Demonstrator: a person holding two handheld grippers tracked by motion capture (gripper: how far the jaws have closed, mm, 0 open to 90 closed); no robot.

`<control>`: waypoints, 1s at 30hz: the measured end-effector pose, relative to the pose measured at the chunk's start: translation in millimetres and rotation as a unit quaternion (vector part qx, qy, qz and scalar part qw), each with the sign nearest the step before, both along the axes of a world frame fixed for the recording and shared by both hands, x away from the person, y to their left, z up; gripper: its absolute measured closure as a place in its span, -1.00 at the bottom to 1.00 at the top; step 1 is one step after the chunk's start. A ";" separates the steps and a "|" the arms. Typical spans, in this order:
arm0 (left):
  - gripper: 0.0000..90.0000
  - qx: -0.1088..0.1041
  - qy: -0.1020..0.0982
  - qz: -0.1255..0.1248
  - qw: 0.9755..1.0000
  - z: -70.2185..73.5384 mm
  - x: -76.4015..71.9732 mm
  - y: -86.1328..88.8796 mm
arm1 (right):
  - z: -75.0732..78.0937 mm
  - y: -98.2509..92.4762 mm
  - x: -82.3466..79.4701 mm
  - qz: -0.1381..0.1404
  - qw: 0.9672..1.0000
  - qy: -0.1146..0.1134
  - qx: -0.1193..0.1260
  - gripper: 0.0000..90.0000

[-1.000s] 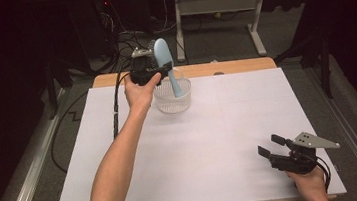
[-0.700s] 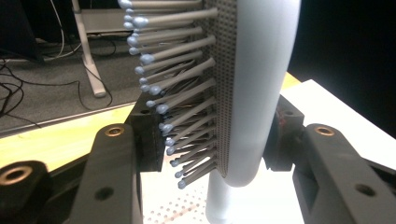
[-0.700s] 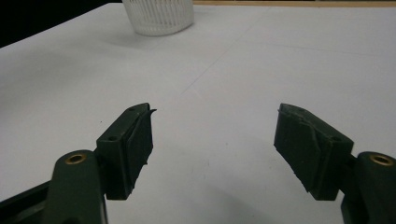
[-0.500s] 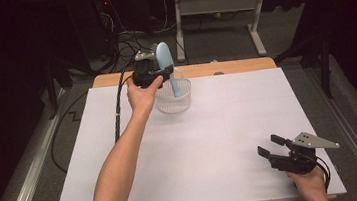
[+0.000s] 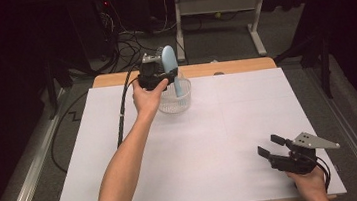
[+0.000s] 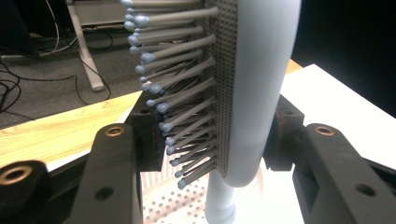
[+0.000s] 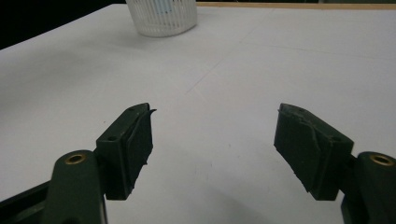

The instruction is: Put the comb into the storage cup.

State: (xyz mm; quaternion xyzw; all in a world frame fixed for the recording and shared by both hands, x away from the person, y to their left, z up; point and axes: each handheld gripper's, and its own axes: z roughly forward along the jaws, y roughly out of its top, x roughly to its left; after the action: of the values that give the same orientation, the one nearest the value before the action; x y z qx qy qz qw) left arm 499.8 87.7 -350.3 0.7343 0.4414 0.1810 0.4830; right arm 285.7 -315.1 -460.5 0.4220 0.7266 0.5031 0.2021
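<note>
High view: the left hand-held gripper (image 5: 164,77) is clamped on a light blue plastic hairbrush (image 5: 170,63). The brush stands upright, with its handle down inside a clear round plastic basket (image 5: 174,101) at the far side of the white table (image 5: 196,144). The right hand-held gripper (image 5: 272,148) rests near the front right corner, its jaws apart and holding nothing.

The hairbrush (image 6: 261,93) looks like smooth, matt pale-blue plastic with a perforated grey pad. The basket (image 5: 174,101) seems clear ribbed plastic. Matt white sheeting covers the table (image 5: 211,142), whose far edge (image 5: 233,66) is wood.
</note>
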 end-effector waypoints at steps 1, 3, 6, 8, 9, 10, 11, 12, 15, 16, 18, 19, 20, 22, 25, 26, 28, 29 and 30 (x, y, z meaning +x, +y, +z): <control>0.13 0.001 0.000 -0.001 1.000 -0.3 0.0 -0.5 | 0.1 0.0 -0.1 0.000 1.000 0.000 0.000 -0.36; 0.13 0.001 0.000 -0.001 1.000 -1.2 0.0 -1.4 | 0.1 0.0 -0.1 0.000 1.000 0.000 0.000 -0.36; 0.13 0.003 0.001 0.000 1.000 -2.6 0.5 -1.4 | 0.1 0.0 -0.2 0.001 1.000 0.000 0.001 -0.36; 0.13 0.001 0.001 0.002 1.000 -3.8 1.0 -1.6 | 0.1 -0.1 -0.2 0.001 1.000 0.000 0.002 -0.37; 0.13 0.001 0.002 0.002 1.000 -4.3 1.2 -1.6 | 0.1 -0.2 -0.2 0.002 1.000 0.000 0.001 -0.37; 0.13 0.002 0.003 0.003 1.000 -5.0 1.4 -1.5 | 0.1 -0.3 -0.1 0.002 1.000 0.001 0.001 -0.37; 0.13 0.002 0.003 0.003 1.000 -5.6 1.6 -1.6 | 0.0 -0.3 0.0 0.001 1.000 0.000 0.002 -0.37; 0.13 0.001 0.002 0.004 1.000 -6.5 1.5 -1.5 | 0.0 -0.2 0.0 0.002 1.000 0.000 0.002 -0.37; 0.13 -0.015 0.001 0.012 1.000 -11.5 1.3 0.9 | 0.0 -0.2 0.1 0.002 1.000 0.001 0.001 -0.37; 0.13 -0.016 0.003 0.014 1.000 -13.2 1.4 1.7 | 0.0 -0.2 0.1 0.002 1.000 0.001 0.001 -0.37; 0.13 -0.011 0.006 0.015 1.000 -15.9 1.6 3.0 | -0.1 -0.1 0.1 0.003 1.000 0.001 0.001 -0.37; 0.13 -0.009 0.007 0.016 1.000 -16.6 1.4 3.6 | -0.1 -0.1 0.1 0.003 1.000 0.001 0.001 -0.37; 0.13 -0.009 0.007 0.016 1.000 -17.1 1.4 4.0 | -0.1 -0.1 0.2 0.003 1.000 0.001 0.001 -0.37; 0.13 -0.012 0.005 0.017 1.000 -17.3 1.2 4.5 | -0.2 0.0 0.4 0.002 1.000 0.002 0.001 -0.37; 0.13 -0.019 0.003 0.018 1.000 -18.7 0.7 4.6 | -0.2 0.4 0.3 0.002 1.000 0.002 0.001 -0.37; 0.13 -0.019 0.004 0.019 1.000 -19.5 0.6 4.3 | -0.2 0.4 0.3 0.002 1.000 0.002 0.000 -0.37; 0.13 -0.014 0.005 0.019 1.000 -21.7 0.6 4.4 | -0.2 0.3 0.2 0.002 1.000 0.002 0.001 -0.37; 0.13 -0.015 0.005 0.020 1.000 -22.6 0.6 4.2 | -0.2 0.2 0.2 0.002 1.000 0.002 0.001 -0.37; 0.13 -0.015 0.005 0.020 1.000 -23.2 0.7 4.3 | -0.3 0.1 0.2 0.002 1.000 0.002 0.001 -0.37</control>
State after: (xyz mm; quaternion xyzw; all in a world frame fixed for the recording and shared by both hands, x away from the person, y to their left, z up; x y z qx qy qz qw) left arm 500.5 92.1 -373.5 0.7188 0.4613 0.1806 0.4877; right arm 285.9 -315.0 -460.7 0.4216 0.7275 0.5033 0.1991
